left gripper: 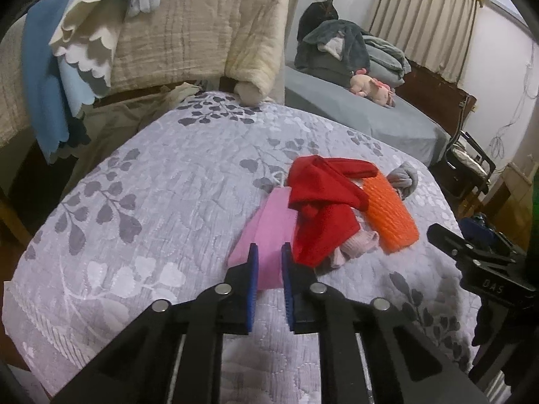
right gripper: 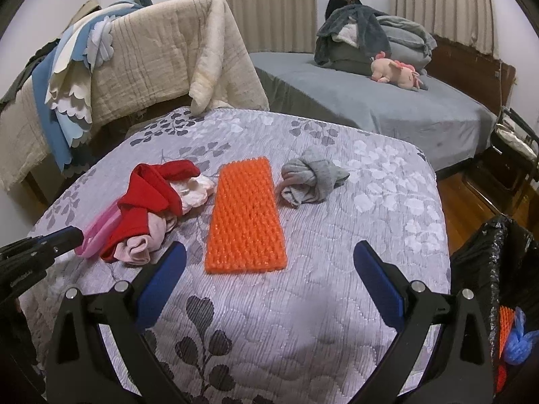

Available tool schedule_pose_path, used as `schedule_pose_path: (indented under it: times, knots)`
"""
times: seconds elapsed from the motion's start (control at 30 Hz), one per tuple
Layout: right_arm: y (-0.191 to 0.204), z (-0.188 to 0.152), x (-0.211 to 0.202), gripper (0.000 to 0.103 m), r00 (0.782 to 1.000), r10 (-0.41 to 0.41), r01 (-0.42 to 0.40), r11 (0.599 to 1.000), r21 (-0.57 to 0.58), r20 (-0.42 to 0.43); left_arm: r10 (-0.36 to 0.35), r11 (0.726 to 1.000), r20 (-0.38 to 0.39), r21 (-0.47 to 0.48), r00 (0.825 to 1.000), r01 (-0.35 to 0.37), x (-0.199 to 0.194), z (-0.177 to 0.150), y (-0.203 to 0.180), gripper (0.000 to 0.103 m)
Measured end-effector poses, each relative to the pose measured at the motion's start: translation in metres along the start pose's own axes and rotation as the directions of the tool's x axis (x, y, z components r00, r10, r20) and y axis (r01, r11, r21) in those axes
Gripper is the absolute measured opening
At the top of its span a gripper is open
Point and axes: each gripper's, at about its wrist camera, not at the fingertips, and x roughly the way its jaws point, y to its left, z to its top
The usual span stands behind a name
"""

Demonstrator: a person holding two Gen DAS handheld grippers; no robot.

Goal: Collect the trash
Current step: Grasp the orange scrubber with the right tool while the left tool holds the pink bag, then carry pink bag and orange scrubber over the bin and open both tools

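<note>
Orange mesh pad (right gripper: 246, 215) flat, long axis running away from camera

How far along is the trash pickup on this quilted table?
Done: the black bag already holds an orange piece and blue wad. In hand: nothing; the left gripper is nearly closed by the pink cloth, right gripper open. Left: orange mat, red cloth, grey sock.

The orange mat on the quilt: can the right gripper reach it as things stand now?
Probably yes. The right gripper stands open just before the orange mat, and nothing lies between them; the red cloth lies beside it.
</note>
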Motion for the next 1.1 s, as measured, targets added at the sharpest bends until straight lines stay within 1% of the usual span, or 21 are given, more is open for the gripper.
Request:
schedule_pose_path:
  times: [0.03,0.07,0.17,0.2,0.23,0.27,0.33,0.43,0.57,0.67,0.73,0.8,0.87,0.9,0.93,0.97,1.0,1.03,1.07,1.1]
  knots:
    - [0.000,0.000,0.000,0.097,1.000,-0.001,0.001,1.000,-0.001,0.000,0.006,1.000,-0.003,0.003,1.000,-0.006,0.002,0.000,-0.001,0.030]
    - [0.000,0.000,0.001,0.097,1.000,-0.001,0.001,1.000,0.000,-0.001,0.010,1.000,-0.005,0.004,1.000,-0.010,0.004,0.000,-0.001,0.032]
    - [-0.001,-0.001,0.002,0.097,1.000,-0.002,0.002,1.000,0.004,-0.004,0.020,1.000,-0.015,0.001,1.000,-0.020,0.013,0.002,0.001,0.032]
    - [-0.001,-0.001,0.003,0.097,1.000,-0.003,0.003,1.000,0.004,-0.005,0.016,1.000,-0.023,-0.004,1.000,-0.016,0.017,0.003,0.003,0.031]
    - [-0.001,-0.001,0.004,0.097,1.000,-0.003,0.003,1.000,0.004,-0.005,0.014,1.000,-0.024,-0.005,1.000,-0.014,0.018,0.003,0.004,0.023]
    - [-0.001,-0.001,0.004,0.097,1.000,-0.003,0.003,1.000,0.005,-0.006,0.012,1.000,-0.027,-0.003,1.000,-0.012,0.020,0.003,0.004,0.018]
    - [0.000,-0.001,0.005,0.097,1.000,0.000,0.000,1.000,0.006,-0.003,0.012,1.000,-0.029,0.000,0.999,-0.012,0.021,0.003,0.006,0.013]
    - [0.002,0.000,0.009,0.097,1.000,0.005,-0.005,1.000,0.000,-0.001,0.028,0.999,-0.001,-0.018,1.000,-0.028,0.013,0.004,0.010,0.010]
    - [0.007,0.003,0.020,0.096,1.000,0.003,-0.003,1.000,-0.013,-0.006,0.061,0.996,0.028,-0.060,0.998,-0.059,0.004,0.008,0.019,0.010]
    - [0.008,0.005,0.032,0.091,1.000,-0.004,0.004,1.000,-0.009,-0.026,0.077,0.995,0.040,-0.070,0.996,-0.074,0.001,0.010,0.020,0.010]
    - [0.008,0.006,0.038,0.083,0.999,-0.001,0.001,1.000,-0.002,-0.046,0.080,0.995,0.050,-0.068,0.996,-0.076,0.000,0.013,0.019,0.010]
    - [0.008,0.007,0.045,0.081,0.998,0.004,-0.004,1.000,0.002,-0.069,0.081,0.995,0.056,-0.061,0.995,-0.078,0.001,0.016,0.017,0.010]
    - [0.010,0.007,0.051,0.077,0.995,0.014,-0.014,1.000,-0.001,-0.095,0.082,0.995,0.057,-0.056,0.995,-0.079,0.004,0.018,0.016,0.010]
    - [0.011,0.007,0.055,0.070,0.993,0.021,-0.022,1.000,-0.005,-0.112,0.082,0.995,0.058,-0.055,0.995,-0.079,0.005,0.019,0.015,0.010]
    - [0.012,0.007,0.057,0.061,0.991,0.040,-0.041,0.999,-0.008,-0.125,0.082,0.995,0.059,-0.056,0.995,-0.079,0.005,0.019,0.015,0.010]
    - [0.014,0.007,0.058,0.056,0.990,0.055,-0.057,0.998,-0.014,-0.130,0.082,0.995,0.059,-0.057,0.995,-0.078,0.005,0.019,0.015,0.010]
    - [0.015,0.006,0.058,0.049,0.989,0.066,-0.069,0.997,-0.022,-0.130,0.081,0.995,0.061,-0.059,0.995,-0.078,0.005,0.020,0.015,0.010]
    - [0.017,0.006,0.057,0.040,0.989,0.071,-0.076,0.997,-0.031,-0.128,0.081,0.995,0.062,-0.057,0.995,-0.078,0.005,0.020,0.015,0.010]
    - [0.020,0.005,0.055,0.034,0.989,0.082,-0.089,0.995,-0.046,-0.125,0.081,0.996,0.064,-0.054,0.995,-0.078,0.005,0.020,0.014,0.010]
    - [0.023,0.005,0.053,0.023,0.989,0.089,-0.097,0.994,-0.059,-0.121,0.083,0.996,0.067,-0.050,0.994,-0.080,0.004,0.021,0.013,0.010]
